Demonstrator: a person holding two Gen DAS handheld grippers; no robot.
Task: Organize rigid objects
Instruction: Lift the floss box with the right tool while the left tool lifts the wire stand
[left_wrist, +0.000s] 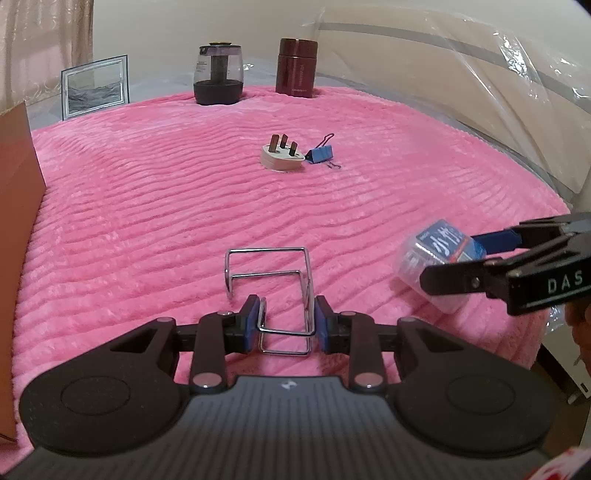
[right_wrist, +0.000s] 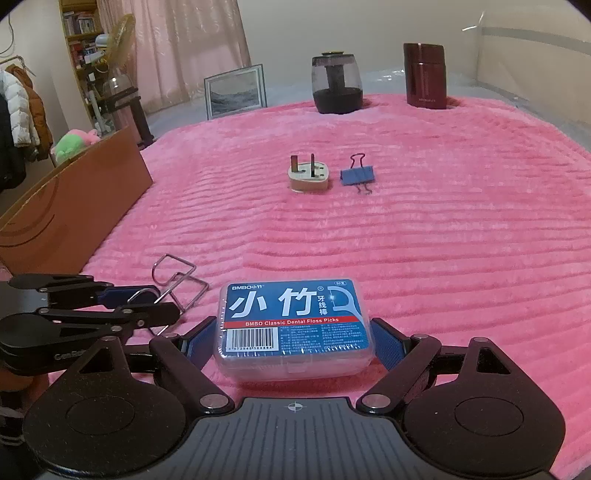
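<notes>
Left gripper (left_wrist: 283, 321) pinched a wire rack (left_wrist: 273, 280); right gripper (right_wrist: 293, 341) clamped a floss box (right_wrist: 291, 325), plug (right_wrist: 307, 176) and clip (right_wrist: 357, 174) lying far ahead.

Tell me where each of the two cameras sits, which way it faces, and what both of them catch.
Left wrist: on the left gripper, looking forward and down across the pink blanket; its fingers clamp a wire rack, and the right gripper enters from the right.
Right wrist: on the right gripper, same heading; its fingers grip a floss pick box, and the left gripper shows at left.
Shared: plug adapter, binder clip, kettle, maroon flask, picture frame.
</notes>
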